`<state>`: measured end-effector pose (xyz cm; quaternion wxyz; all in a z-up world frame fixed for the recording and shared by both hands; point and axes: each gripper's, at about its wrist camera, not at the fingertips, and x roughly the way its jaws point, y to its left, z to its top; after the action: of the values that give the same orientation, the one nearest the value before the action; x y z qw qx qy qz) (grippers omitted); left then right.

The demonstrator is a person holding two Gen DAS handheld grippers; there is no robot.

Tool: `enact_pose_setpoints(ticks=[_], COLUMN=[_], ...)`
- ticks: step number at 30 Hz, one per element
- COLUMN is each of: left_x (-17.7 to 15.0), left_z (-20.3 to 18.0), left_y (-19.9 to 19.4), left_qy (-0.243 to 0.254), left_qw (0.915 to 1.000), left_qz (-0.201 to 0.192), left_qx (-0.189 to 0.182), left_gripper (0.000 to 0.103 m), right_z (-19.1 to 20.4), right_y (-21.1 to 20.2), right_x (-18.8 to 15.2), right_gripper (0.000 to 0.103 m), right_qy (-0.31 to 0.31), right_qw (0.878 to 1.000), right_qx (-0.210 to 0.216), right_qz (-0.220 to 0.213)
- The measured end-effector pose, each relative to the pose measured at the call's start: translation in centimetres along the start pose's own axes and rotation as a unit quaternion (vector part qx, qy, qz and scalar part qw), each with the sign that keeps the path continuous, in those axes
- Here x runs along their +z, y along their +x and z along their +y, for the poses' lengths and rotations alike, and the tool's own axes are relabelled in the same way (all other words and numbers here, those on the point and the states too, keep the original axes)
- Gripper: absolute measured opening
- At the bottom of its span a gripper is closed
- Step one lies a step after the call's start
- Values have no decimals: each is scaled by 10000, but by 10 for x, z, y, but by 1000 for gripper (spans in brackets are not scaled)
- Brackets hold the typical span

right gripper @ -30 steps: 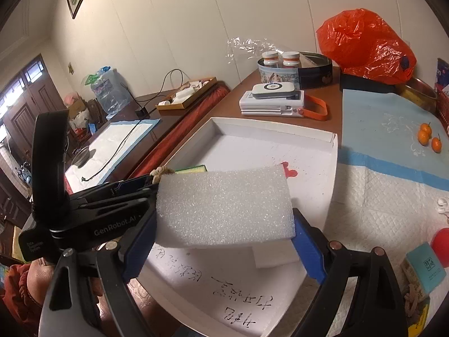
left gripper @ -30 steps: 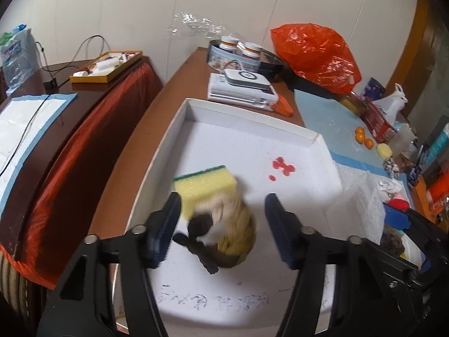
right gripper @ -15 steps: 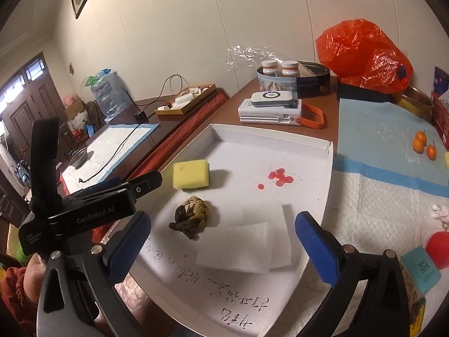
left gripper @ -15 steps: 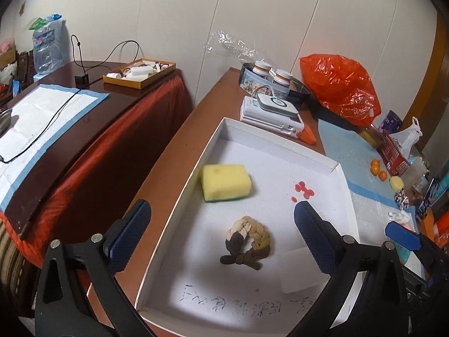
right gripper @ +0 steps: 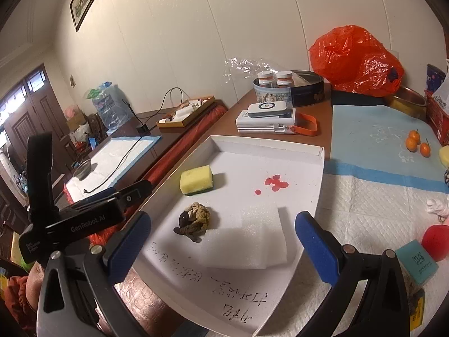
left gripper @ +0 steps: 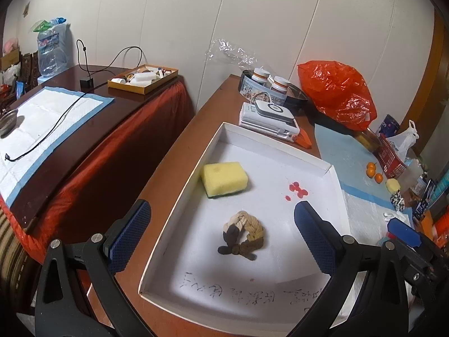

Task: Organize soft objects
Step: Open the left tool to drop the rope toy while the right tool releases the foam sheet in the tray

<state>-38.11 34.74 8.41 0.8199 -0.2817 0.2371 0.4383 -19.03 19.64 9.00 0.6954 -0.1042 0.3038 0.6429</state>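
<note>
Left gripper (left gripper: 221, 236) spread wide, nothing between its blue pads, held above the near part of a white tray (left gripper: 269, 137) on the brown counter (left gripper: 179, 151). Right gripper (right gripper: 223, 238) likewise gaping and holding nothing, over the near end of the same tray (right gripper: 263, 143). Inside the tray: a yellow sponge (left gripper: 224, 179) with a green underside lying flat toward the far left side, a braided rope ring (left gripper: 242, 235) in tan and dark brown nearer the middle, apart from the sponge, and white foam sheets (right gripper: 252, 238) stacked flat just to the right of the rope ring (right gripper: 194, 220), close to touching it. Sponge (right gripper: 196, 179) beyond the rope. Red spots (right gripper: 273, 183) on the tray floor toward the far right; handwritten black characters (right gripper: 241, 300) along the near edge. Behind the tray, a flat white device (right gripper: 266, 118) with an orange strap, a round tin (right gripper: 289, 90) and an orange plastic bag (right gripper: 356, 61).
</note>
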Motion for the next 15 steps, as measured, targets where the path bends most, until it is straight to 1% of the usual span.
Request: enact_pose_setpoints(ticks=[5,12,15], left_x=[-6,-11,-14], left_z=[1,0,-3], left_y=[-1,-8,-11], left_qy=[-27,10,31], left_qw=[10000,9999,9999], left_qz=[50,18,8], left_qx=[23,170,169], left_gripper=[103,103,103], right_z=[3,6,4], right_y=[0,-2,-3], right_x=[-3,-8,-10], right_gripper=[103,103,103], right_qy=[-25,-100,-77], right_qw=[10000,9999,9999], right_qx=[24,66,82], right_qz=[26,45,54])
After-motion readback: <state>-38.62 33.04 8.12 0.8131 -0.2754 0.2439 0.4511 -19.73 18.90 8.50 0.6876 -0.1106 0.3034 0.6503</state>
